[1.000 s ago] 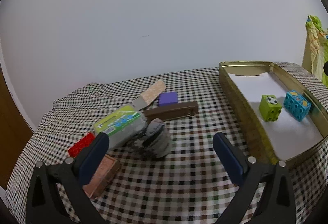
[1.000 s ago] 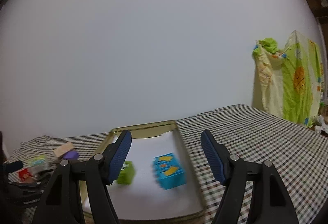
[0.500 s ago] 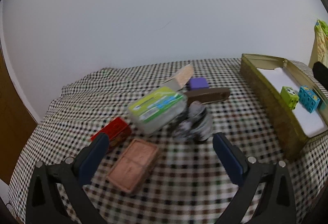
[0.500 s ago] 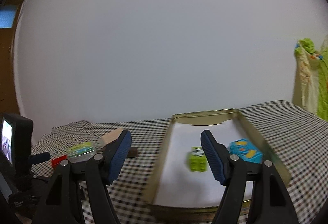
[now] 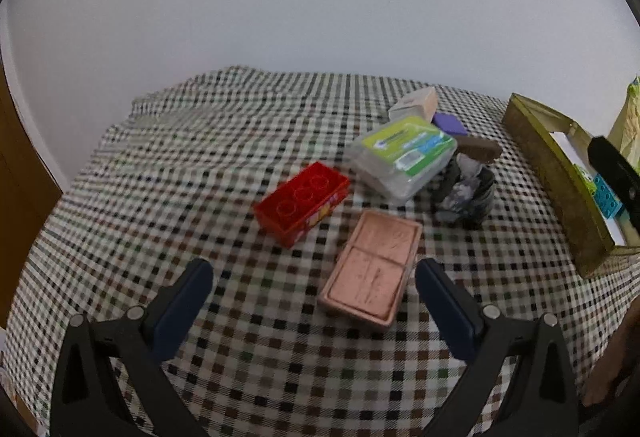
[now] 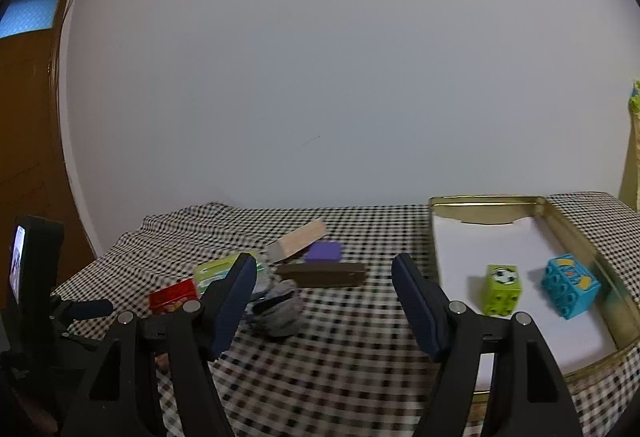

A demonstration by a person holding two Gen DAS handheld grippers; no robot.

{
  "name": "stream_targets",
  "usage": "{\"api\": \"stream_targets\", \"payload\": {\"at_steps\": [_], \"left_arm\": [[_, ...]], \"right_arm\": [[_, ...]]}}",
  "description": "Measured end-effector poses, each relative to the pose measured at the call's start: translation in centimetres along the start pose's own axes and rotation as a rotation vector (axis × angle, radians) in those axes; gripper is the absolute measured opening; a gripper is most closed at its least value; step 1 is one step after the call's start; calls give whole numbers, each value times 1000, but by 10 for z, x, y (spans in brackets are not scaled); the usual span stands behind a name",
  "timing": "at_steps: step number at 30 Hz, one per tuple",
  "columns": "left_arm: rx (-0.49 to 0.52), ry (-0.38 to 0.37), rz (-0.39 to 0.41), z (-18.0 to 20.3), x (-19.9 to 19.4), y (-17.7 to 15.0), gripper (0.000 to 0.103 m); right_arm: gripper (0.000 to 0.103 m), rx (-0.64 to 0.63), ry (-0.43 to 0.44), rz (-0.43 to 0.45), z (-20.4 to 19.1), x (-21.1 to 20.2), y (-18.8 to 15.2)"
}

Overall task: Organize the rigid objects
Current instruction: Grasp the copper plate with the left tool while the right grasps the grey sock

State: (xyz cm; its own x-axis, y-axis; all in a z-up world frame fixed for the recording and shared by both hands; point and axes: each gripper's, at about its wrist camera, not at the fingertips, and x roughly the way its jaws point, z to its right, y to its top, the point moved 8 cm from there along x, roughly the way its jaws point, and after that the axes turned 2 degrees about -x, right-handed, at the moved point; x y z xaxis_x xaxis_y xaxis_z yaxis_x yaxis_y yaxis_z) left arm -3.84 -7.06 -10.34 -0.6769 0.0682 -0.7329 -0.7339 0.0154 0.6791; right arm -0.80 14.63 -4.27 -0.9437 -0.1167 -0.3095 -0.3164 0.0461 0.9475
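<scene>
A pile of loose items lies on the checked cloth: a red brick (image 5: 301,202), a pink flat case (image 5: 372,272), a clear box with a green label (image 5: 404,154), a rolled grey sock (image 5: 466,193), a brown bar (image 6: 321,274), a purple block (image 6: 325,251) and a tan wooden block (image 6: 297,239). My left gripper (image 5: 313,299) hovers open just short of the pink case. My right gripper (image 6: 325,299) stands open and empty above the cloth, beside the gold tin (image 6: 486,200). In the tin sit a green brick (image 6: 502,289) and a blue brick (image 6: 570,285).
The gold tin (image 5: 556,173) lies at the right of the left wrist view, lined in white. A brown door (image 6: 28,141) stands at the left. Colourful fabric (image 5: 628,125) hangs beyond the tin. The cloth (image 5: 192,173) left of the pile is bare.
Both views have swung left: the pile has come toward the middle and the tin has slid to the right. The red brick and the pink case now lie in full view. Both grippers stayed open.
</scene>
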Motion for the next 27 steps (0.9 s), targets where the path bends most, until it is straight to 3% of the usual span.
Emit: {"api": "stream_targets", "payload": {"at_steps": [5, 13, 15, 18, 20, 27], "left_arm": [[20, -55, -68, 21, 16, -3, 102], [22, -20, -117, 33, 35, -1, 96], [30, -22, -111, 36, 36, 1, 92], [62, -49, -92, 48, 35, 4, 71], [81, -67, -83, 52, 37, 5, 51], [51, -79, -75, 52, 31, 3, 47]], "right_arm": [[72, -11, 11, -10, -3, 7, -2], [72, 14, 30, -39, -6, 3, -5], [72, 5, 33, -45, -10, 4, -4], [72, -3, 33, -51, -12, 4, -4], [72, 0, 32, -57, -12, 5, -4], [72, 7, 31, -78, -10, 10, -5]]}}
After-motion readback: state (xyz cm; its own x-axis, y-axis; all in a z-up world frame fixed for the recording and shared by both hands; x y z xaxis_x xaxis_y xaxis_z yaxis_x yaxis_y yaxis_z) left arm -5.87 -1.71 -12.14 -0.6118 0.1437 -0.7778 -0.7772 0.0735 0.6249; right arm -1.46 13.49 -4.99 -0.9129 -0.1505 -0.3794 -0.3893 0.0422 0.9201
